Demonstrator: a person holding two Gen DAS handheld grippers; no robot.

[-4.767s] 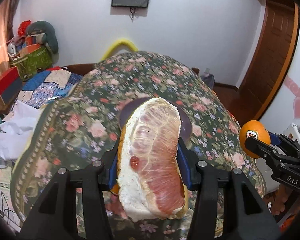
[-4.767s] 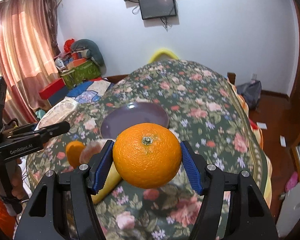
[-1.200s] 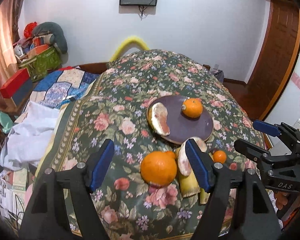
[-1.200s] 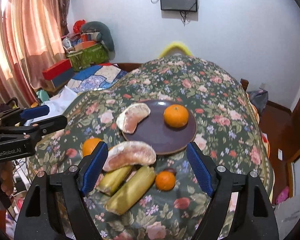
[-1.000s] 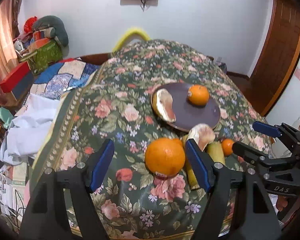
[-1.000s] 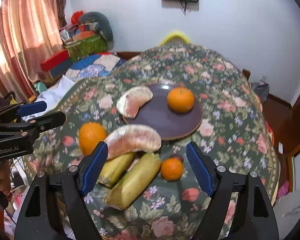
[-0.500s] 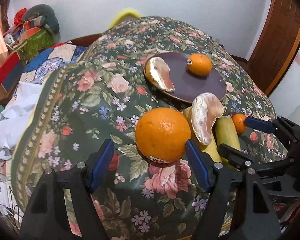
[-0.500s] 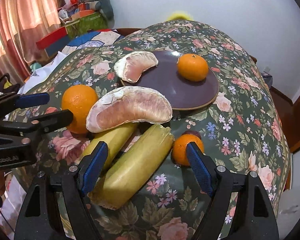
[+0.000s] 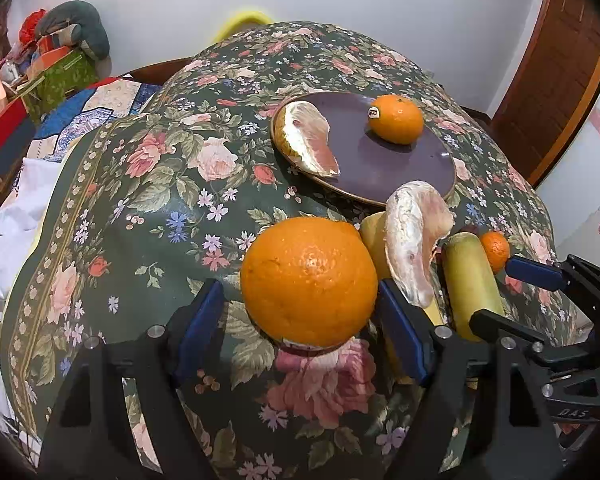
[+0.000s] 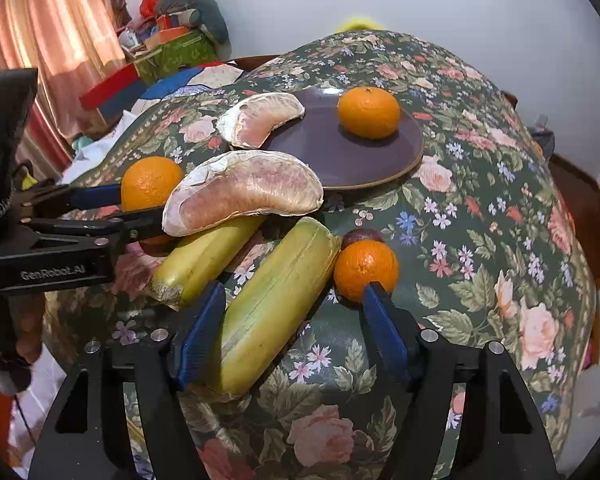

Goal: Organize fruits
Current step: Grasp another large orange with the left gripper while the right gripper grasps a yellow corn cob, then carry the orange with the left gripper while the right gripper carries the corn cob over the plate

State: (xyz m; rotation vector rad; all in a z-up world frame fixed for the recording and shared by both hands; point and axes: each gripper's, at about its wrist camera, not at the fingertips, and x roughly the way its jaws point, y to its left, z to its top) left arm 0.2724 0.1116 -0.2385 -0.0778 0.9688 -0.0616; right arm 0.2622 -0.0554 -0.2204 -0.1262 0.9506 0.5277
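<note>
A dark purple plate (image 9: 384, 168) (image 10: 332, 156) holds a pomelo segment (image 9: 308, 140) (image 10: 260, 118) and a tangerine (image 9: 396, 118) (image 10: 368, 112). My left gripper (image 9: 300, 308) is open around a large orange (image 9: 308, 280) (image 10: 150, 182) on the floral cloth. My right gripper (image 10: 294, 312) is open, its fingers either side of a yellow-green banana (image 10: 276, 304) (image 9: 470, 284). A second pomelo segment (image 10: 244, 192) (image 9: 414, 240) rests on another banana (image 10: 204, 256). A small tangerine (image 10: 366, 268) (image 9: 494, 248) lies by the right finger.
The table has a dark green floral cloth (image 9: 172, 200) that drops off at the near and side edges. Boxes and cushions (image 9: 56, 60) are piled at the left by a curtain (image 10: 56, 40). A wooden door (image 9: 560, 80) stands at the right.
Both grippers let go of their fruit on the plate, drew back, then came down and forward. The left now frames the large orange and the right frames the banana.
</note>
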